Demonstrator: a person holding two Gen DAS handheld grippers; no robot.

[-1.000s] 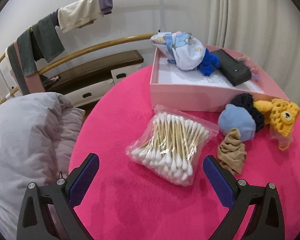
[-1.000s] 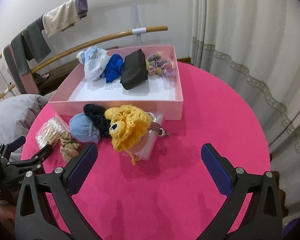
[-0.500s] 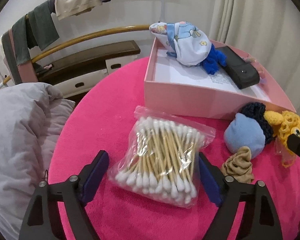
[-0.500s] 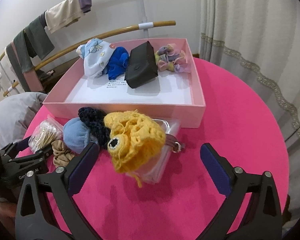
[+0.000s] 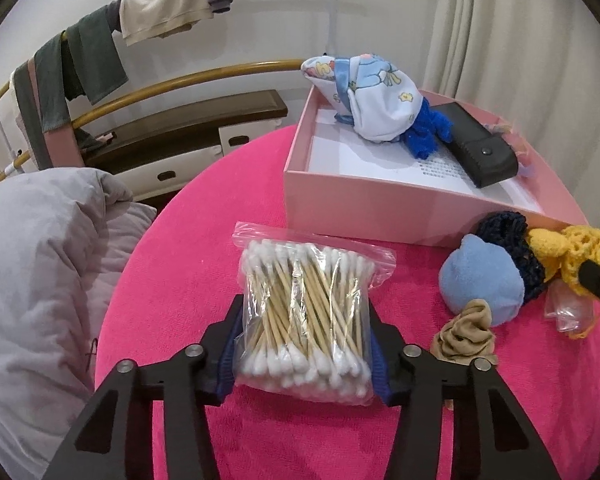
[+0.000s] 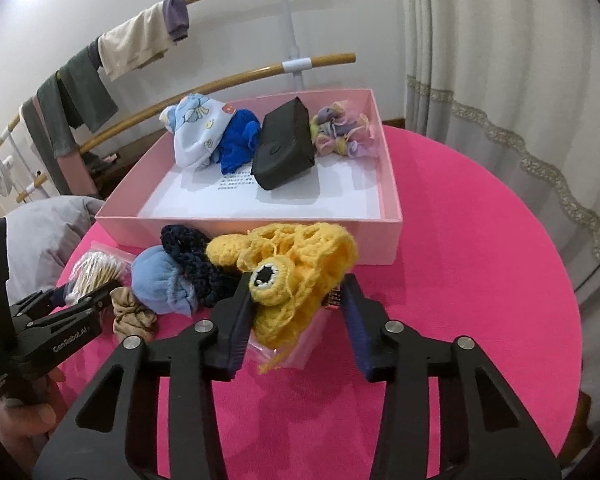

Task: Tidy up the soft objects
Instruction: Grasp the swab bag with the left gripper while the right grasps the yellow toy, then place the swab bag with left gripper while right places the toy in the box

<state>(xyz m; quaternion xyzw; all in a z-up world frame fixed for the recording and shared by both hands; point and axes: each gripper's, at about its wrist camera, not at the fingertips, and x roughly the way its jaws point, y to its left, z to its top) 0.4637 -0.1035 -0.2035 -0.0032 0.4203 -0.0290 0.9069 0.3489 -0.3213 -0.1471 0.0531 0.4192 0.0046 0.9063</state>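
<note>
Pink cloth covers the round table [image 6: 480,208], where one pink box [image 6: 392,208] holds four things. Near it lie one bag of cotton swabs [image 5: 304,312], pinched between the left gripper [image 5: 303,344] pads, and one yellow crochet toy [image 6: 296,276], which the right gripper [image 6: 296,316] closes on, narrowed. Three scrunchies lie between the two.

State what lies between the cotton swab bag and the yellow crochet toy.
In the right wrist view: a light blue pouf, a navy scrunchie and a tan scrunchie.
</note>
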